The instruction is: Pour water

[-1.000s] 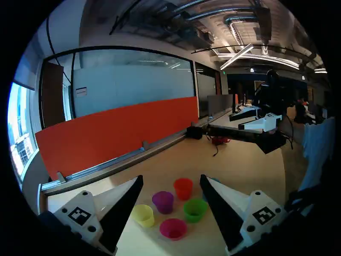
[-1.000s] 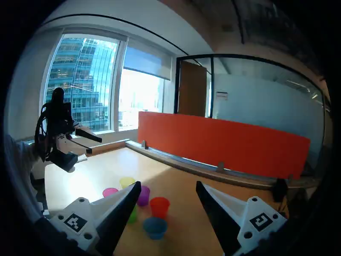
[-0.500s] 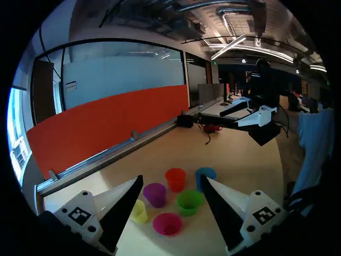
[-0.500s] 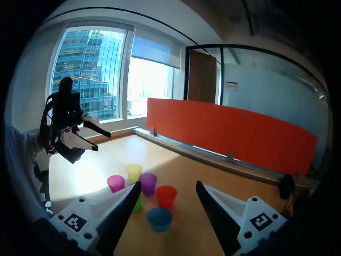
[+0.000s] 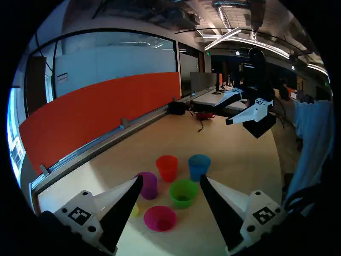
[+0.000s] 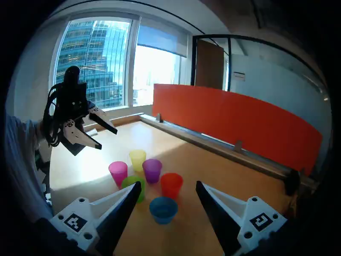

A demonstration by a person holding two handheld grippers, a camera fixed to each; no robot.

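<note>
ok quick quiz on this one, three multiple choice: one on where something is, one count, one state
1. In the right gripper view, where does the blue cup stand in the cluster?
A. at the front, nearest the camera
B. farthest back
C. at the far left

2. How many coloured cups stand on the table?
A. four
B. six
C. eight

3. How are the two grippers?
A. left gripper and right gripper both open, holding nothing
B. both shut tight
C. left open, right shut on a cup

Answers: 1 A, it sits lowest in frame, between that gripper's own fingers. 2 B, six separate cups can be counted in the right gripper view. 3 A, each pair of fingers is spread with nothing between them.
</note>
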